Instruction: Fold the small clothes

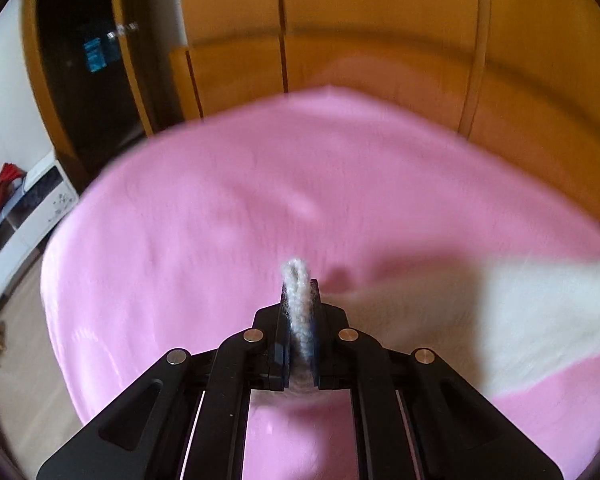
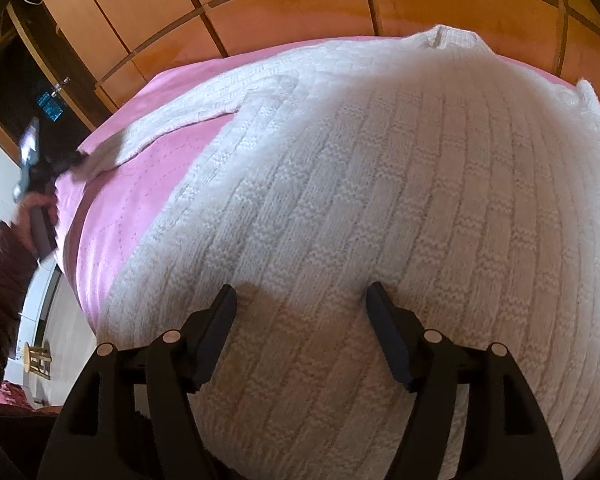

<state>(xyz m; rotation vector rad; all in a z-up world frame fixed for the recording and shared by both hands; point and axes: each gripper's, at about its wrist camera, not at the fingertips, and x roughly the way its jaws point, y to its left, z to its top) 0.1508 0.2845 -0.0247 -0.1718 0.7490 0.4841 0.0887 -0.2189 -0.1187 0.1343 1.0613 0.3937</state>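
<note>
2 views are given. In the left wrist view, the left gripper (image 1: 300, 300) is seen clamped on the cuff of the sleeve (image 1: 298, 280) of a white knitted sweater (image 1: 548, 312), raised over the pink bedspread (image 1: 220, 200). In the right wrist view, the right gripper (image 2: 302, 320) is held with jaws spread wide just over the sweater's body, which is laid flat on the bedspread. The sleeve would best be carried across the body, kept taut, and laid without bunching.
</note>
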